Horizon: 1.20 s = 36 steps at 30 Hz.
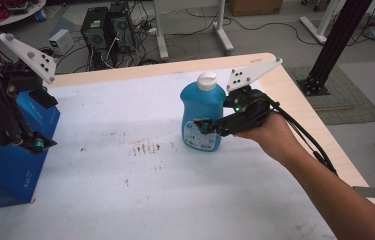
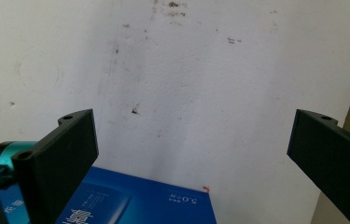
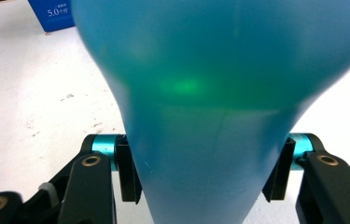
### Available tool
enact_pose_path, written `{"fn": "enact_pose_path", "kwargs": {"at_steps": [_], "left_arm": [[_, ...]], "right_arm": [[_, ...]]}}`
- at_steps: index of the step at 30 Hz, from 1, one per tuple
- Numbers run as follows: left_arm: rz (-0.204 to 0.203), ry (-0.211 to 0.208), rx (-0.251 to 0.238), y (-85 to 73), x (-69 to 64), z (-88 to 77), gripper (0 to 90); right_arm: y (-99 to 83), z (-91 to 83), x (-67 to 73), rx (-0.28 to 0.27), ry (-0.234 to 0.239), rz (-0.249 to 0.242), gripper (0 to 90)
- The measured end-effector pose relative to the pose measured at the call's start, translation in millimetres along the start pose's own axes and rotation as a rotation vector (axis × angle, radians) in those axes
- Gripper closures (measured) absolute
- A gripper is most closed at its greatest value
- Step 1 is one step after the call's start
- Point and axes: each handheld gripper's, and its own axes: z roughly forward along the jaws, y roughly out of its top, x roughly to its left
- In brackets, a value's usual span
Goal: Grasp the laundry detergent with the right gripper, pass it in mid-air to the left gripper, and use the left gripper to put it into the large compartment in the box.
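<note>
Right up against my right gripper's camera is the blue bottle (image 3: 219,107), its lower body wedged between the two jaws, whose pads press on either side of it, so I read this as a firm grip on the bottle. From above, the bottle (image 1: 202,117) stands upright on the white sheet (image 1: 140,200) toward the far right corner of the table (image 1: 315,130), white cap up, and my right gripper (image 1: 206,127) comes at it level from the right edge, low on the body. Taking it low and from the side should keep it from tipping if I lift it. The forearm runs in from the near right corner, wrist straight, the hand wrapped around the gripper's body. My left gripper (image 1: 37,144) hangs over the blue box (image 1: 5,165) at the left edge, pointing down, jaws spread wide with nothing between them.
</note>
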Motion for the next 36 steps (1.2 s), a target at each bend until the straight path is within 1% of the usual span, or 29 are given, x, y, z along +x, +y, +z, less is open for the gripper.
{"fn": "enact_pose_path", "kwargs": {"at_steps": [3, 5, 10, 11, 12, 14, 15, 17, 21, 23, 24, 26, 27, 29, 30, 34, 36], "left_arm": [[0.0, -0.002, -0.001, 0.8, -0.2, 0.7, 1.8], [0.004, -0.001, 0.001, 1.7, -0.3, 0.9, 1.8], [0.009, -0.004, -0.013, 4.1, -0.7, 0.6, 1.8], [0.013, -0.006, -0.014, 5.0, -1.2, 0.2, 1.8], [0.02, -0.004, -0.016, 6.6, -1.8, -0.7, 1.8], [0.025, -0.003, -0.015, 7.5, -1.9, -1.7, 1.8], [0.021, -0.003, -0.029, 8.9, -3.0, -3.5, 1.8], [0.028, -0.001, -0.03, 9.8, -3.1, -4.8, 1.8], [0.045, 0.001, -0.041, 16.1, -6.6, -10.3, 1.8], [0.045, 0.003, -0.043, 17.6, -7.7, -11.1, 1.8], [0.058, 0.003, -0.042, 20.9, -9.4, -12.9, 1.8], [0.062, 0.001, -0.043, 22.7, -10.7, -13.7, 1.8], [0.073, -0.004, -0.046, 26.5, -13.2, -15.3, 1.8], [0.087, -0.003, -0.044, 30.3, -15.3, -16.8, 1.8], [0.088, -0.007, -0.05, 31.9, -16.3, -17.1, 1.8], [0.103, -0.015, -0.044, 39.0, -19.3, -19.3, 1.8], [0.116, -0.023, -0.047, 42.9, -21.4, -20.2, 1.8]], "right_arm": [[-1.0, 0.3, 1.0, -0.018, -0.012, 0.004, 45.8], [-0.1, 0.6, 3.2, -0.014, -0.024, -0.003, 46.4], [4.5, 0.5, 8.1, 0.015, -0.04, -0.032, 47.0], [9.4, 0.3, 11.3, 0.04, -0.043, -0.056, 47.0], [11.8, -0.1, 12.7, 0.043, -0.042, -0.064, 47.0], [16.9, -2.2, 15.4, 0.042, -0.029, -0.066, 47.0], [19.4, -3.5, 16.4, 0.04, -0.024, -0.072, 47.0], [24.4, -6.1, 19.0, 0.035, -0.015, -0.07, 47.0], [33.1, -9.7, 24.1, 0.02, 0.021, -0.065, 46.9], [37.6, -10.2, 28.2, 0.022, 0.037, -0.076, 46.8], [39.9, -10.3, 30.7, 0.025, 0.045, -0.08, 46.8], [45.3, -10.5, 33.7, 0.042, 0.069, -0.053, 46.7], [47.7, -10.1, 35.2, 0.044, 0.08, -0.053, 46.7], [52.9, -9.8, 39.7, 0.054, 0.094, -0.068, 46.7], [55.8, -9.6, 41.9, 0.061, 0.102, -0.079, 46.7], [68.0, -7.5, 52.9, 0.074, 0.139, -0.113, 46.6], [74.4, -5.5, 58.1, 0.082, 0.167, -0.126, 46.5]]}}
